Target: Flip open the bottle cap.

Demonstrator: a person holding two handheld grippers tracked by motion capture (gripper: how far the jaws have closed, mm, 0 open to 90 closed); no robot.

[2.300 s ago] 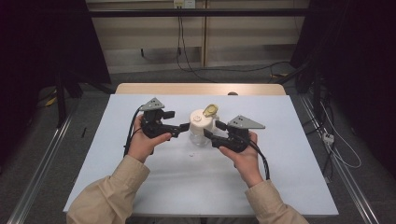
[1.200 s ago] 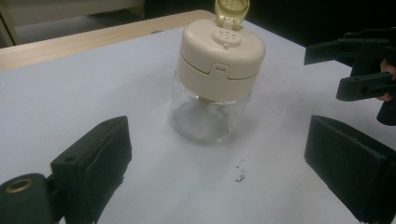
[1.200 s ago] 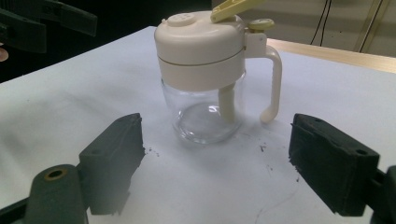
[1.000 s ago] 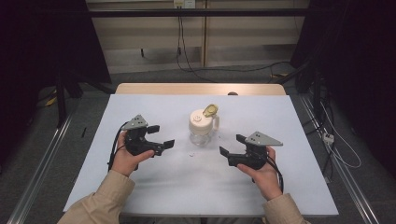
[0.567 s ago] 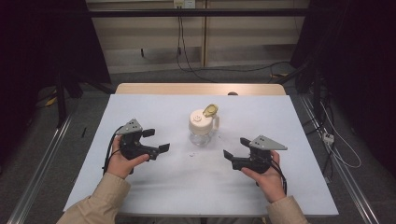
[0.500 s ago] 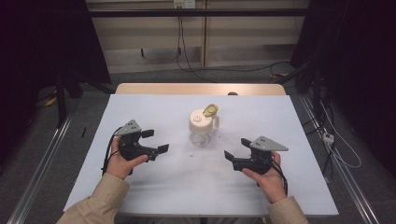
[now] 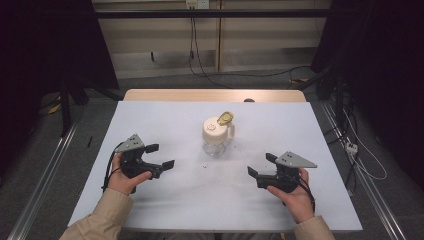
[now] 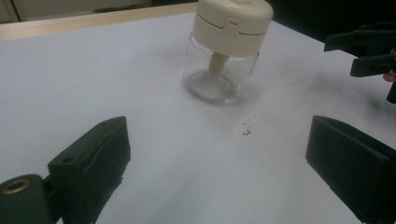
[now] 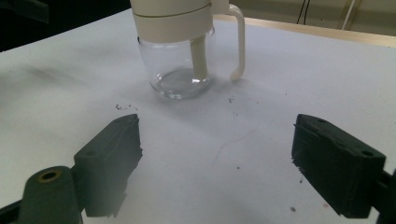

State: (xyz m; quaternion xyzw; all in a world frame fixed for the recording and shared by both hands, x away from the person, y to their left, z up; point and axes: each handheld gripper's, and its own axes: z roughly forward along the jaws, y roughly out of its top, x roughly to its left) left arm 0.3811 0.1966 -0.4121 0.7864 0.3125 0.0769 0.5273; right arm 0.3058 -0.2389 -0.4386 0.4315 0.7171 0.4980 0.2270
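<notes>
A glass jar with cream lid stood at the table centre. The left gripper was at its 8 o'clock, the right gripper at 4 o'clock, both with jaws wide apart and empty. Small dark crumbs lay between them, blocking nothing.

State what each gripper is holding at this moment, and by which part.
Nothing is held. The left gripper and the right gripper are both open with nothing between their jaws, apart from the glass jar standing between them.
</notes>
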